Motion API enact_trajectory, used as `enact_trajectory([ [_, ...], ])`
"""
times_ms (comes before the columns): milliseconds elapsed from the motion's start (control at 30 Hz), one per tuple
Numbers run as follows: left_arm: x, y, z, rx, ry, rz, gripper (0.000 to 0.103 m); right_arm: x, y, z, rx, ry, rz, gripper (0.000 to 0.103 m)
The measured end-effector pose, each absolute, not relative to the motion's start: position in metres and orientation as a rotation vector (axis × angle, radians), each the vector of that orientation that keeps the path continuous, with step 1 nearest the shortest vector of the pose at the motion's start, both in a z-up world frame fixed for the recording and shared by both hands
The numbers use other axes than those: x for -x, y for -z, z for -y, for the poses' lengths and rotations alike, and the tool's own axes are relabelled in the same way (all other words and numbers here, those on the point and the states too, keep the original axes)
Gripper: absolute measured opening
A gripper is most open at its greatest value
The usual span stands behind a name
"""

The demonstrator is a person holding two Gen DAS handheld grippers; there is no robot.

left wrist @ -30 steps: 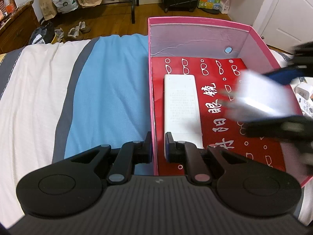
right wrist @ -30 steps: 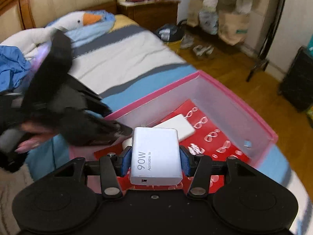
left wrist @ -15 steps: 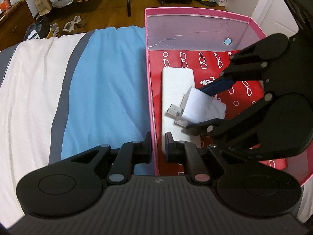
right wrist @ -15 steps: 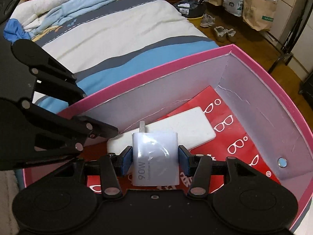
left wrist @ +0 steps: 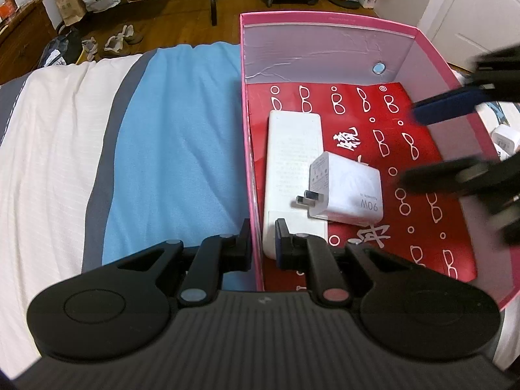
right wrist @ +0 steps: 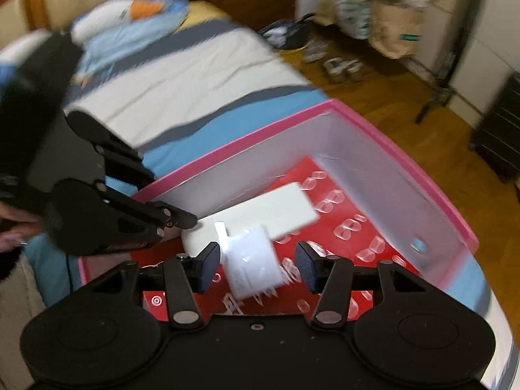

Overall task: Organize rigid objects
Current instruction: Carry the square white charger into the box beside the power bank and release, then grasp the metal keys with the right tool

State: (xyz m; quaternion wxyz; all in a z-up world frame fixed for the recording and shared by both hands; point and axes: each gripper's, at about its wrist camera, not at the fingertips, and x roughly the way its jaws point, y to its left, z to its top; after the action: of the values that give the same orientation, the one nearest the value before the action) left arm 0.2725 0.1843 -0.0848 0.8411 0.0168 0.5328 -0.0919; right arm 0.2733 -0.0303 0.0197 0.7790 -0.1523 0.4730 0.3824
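Our right tongs gape empty above the charger, a stiff, slick block best pinched across its flat sides; left tongs nip the box wall.

bed: striped cover | on it: pink box; small white item, possibly a charger

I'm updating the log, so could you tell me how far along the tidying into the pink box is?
Done: the power bank and the 90W charger, which leans on it, lie in the pink box. In hand: nothing; the right gripper is open above the charger, and the left gripper clamps the box wall. Left: another white item outside the box.
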Motion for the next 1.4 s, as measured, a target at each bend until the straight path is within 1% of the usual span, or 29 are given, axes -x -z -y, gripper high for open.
enact_trajectory([
  [100, -0.271, 0.086, -0.185, -0.034, 0.194, -1.120, 0.011, -0.262, -0.037, 0.089, 0.193, -0.712, -1.023, 0.058],
  [200, -0.271, 0.086, -0.184, -0.033, 0.191, -1.116, 0.011, -0.249, -0.042, 0.146, 0.130, -0.591, -1.025, 0.058],
  [333, -0.271, 0.086, -0.183, -0.038, 0.185, -1.119, 0.011, -0.233, -0.025, 0.217, 0.057, -0.426, -1.070, 0.058],
  [433, -0.272, 0.086, -0.182, -0.044, 0.180, -1.120, 0.011, -0.226, -0.003, 0.248, 0.020, -0.350, -1.107, 0.058],
  [467, -0.272, 0.086, -0.181, -0.045, 0.178, -1.121, 0.011, -0.224, 0.004, 0.252, 0.011, -0.341, -1.121, 0.056],
  [500, -0.272, 0.086, -0.180, -0.046, 0.175, -1.122, 0.011, -0.223, 0.011, 0.256, -0.010, -0.335, -1.137, 0.054],
  [567, -0.272, 0.086, -0.179, -0.052, 0.170, -1.123, 0.011, -0.224, 0.025, 0.259, -0.084, -0.330, -1.156, 0.038],
  [633, -0.272, 0.086, -0.177, -0.060, 0.167, -1.123, 0.011, -0.229, 0.034, 0.258, -0.131, -0.339, -1.156, 0.033],
  [700, -0.272, 0.086, -0.177, -0.061, 0.165, -1.125, 0.011, -0.237, 0.042, 0.245, -0.121, -0.363, -1.157, 0.031],
  [800, -0.273, 0.085, -0.177, -0.061, 0.167, -1.128, 0.011, -0.253, 0.056, 0.220, 0.030, -0.368, -1.157, 0.032],
  [933, -0.273, 0.085, -0.178, -0.064, 0.169, -1.127, 0.011, -0.272, 0.083, 0.199, 0.181, -0.269, -1.252, 0.032],
  [1000, -0.272, 0.085, -0.178, -0.066, 0.172, -1.125, 0.011, -0.271, 0.087, 0.193, 0.215, -0.269, -1.244, 0.036],
  [1067, -0.272, 0.085, -0.178, -0.060, 0.173, -1.121, 0.011, -0.271, 0.089, 0.190, 0.252, -0.271, -1.233, 0.037],
  [1100, -0.273, 0.085, -0.179, -0.054, 0.174, -1.120, 0.011, -0.269, 0.087, 0.189, 0.267, -0.261, -1.222, 0.033],
  [1133, -0.273, 0.085, -0.179, -0.050, 0.175, -1.120, 0.011, -0.268, 0.085, 0.190, 0.280, -0.246, -1.209, 0.025],
  [1200, -0.271, 0.085, -0.180, -0.047, 0.178, -1.119, 0.011, -0.261, 0.075, 0.191, 0.278, -0.234, -1.160, 0.021],
  [1233, -0.271, 0.085, -0.180, -0.049, 0.180, -1.118, 0.011, -0.257, 0.067, 0.192, 0.257, -0.235, -1.126, 0.009],
  [1400, -0.269, 0.084, -0.181, -0.049, 0.184, -1.113, 0.011, -0.239, 0.022, 0.202, 0.067, -0.262, -1.037, 0.009],
])
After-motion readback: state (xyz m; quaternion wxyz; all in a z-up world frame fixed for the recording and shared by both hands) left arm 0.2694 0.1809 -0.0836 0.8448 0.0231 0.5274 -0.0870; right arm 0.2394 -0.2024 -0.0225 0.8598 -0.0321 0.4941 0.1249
